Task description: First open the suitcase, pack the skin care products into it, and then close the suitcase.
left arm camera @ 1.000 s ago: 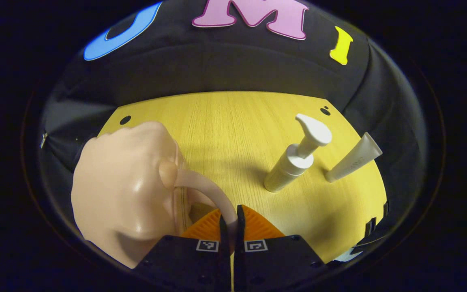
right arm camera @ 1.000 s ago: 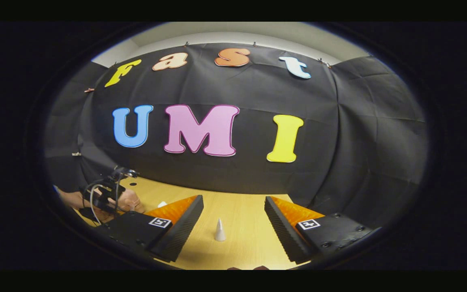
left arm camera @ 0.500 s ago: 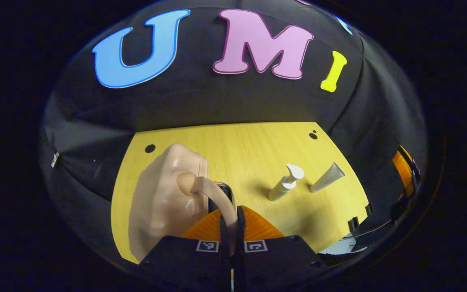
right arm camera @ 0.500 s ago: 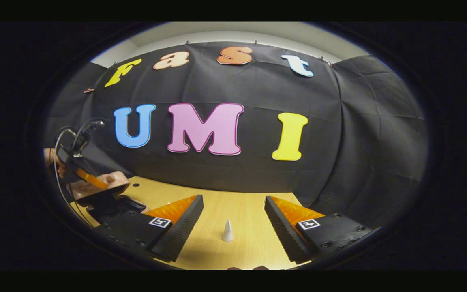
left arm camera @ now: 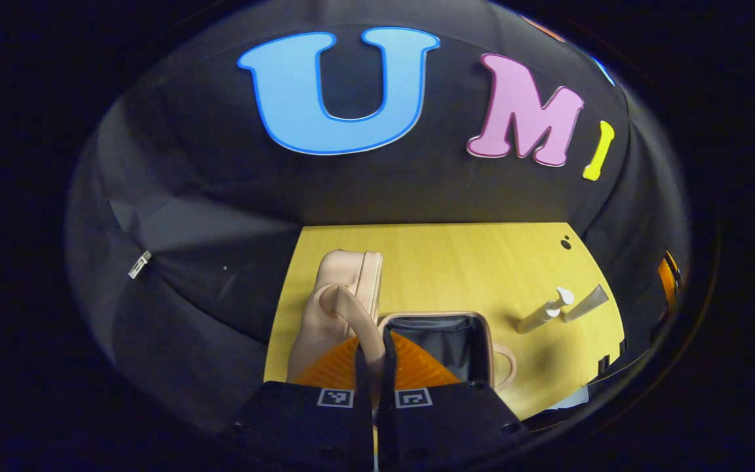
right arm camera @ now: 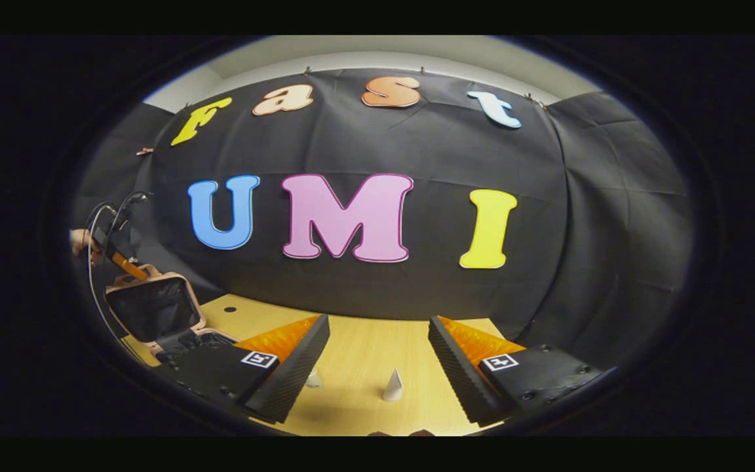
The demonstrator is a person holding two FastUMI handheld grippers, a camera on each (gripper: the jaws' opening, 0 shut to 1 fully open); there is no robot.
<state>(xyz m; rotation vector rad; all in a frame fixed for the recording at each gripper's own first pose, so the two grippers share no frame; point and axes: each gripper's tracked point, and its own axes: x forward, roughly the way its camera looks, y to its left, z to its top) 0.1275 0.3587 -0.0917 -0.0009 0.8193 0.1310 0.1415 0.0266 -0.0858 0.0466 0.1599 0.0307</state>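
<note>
Left gripper (left arm camera: 372, 357), bottom centre of the left gripper view, pinches the suitcase handle (left arm camera: 358, 321) between pressed-together orange fingers; small square coded markers sit on both finger mounts, no legible writing. Pink suitcase (left arm camera: 345, 288) stands open, lid raised at centre-left, black-lined base (left arm camera: 443, 341) just right. Pump bottle (left arm camera: 544, 311) and tube (left arm camera: 586, 303) lie on the wooden table (left arm camera: 469, 262) at right; right gripper (right arm camera: 377, 357) is spread wide, holding nothing.
</note>
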